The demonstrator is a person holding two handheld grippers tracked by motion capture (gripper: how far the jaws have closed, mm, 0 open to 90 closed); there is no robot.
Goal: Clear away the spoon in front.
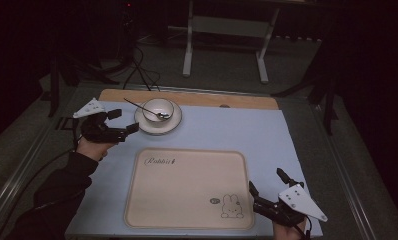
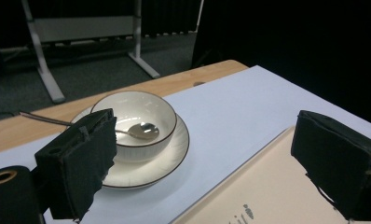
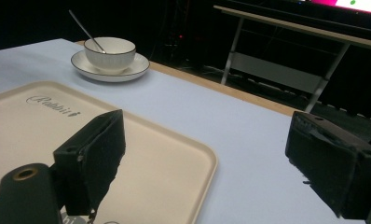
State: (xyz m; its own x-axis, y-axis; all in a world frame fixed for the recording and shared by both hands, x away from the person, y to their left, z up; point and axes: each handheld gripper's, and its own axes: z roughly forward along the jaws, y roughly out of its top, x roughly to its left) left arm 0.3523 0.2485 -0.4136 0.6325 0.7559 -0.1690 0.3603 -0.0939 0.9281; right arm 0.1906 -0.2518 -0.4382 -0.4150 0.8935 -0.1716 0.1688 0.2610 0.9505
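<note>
Dim room, with a pale blue mat (image 1: pixel 237 130) laid over the wooden table. Near the mat's far left corner sits a white bowl (image 1: pixel 158 109) with a thin dark rim and faint ribbing, resting on a matching saucer (image 1: pixel 173 124). A metal spoon (image 1: pixel 142 108) lies in the bowl, its handle leaning out over the rim. The left gripper (image 1: pixel 123 120) hovers just beside the saucer, jaws apart and empty. The right gripper (image 1: pixel 268 186) waits by the near right corner of a cream tray (image 1: pixel 187 190), jaws spread too, seemingly holding nothing.
</note>
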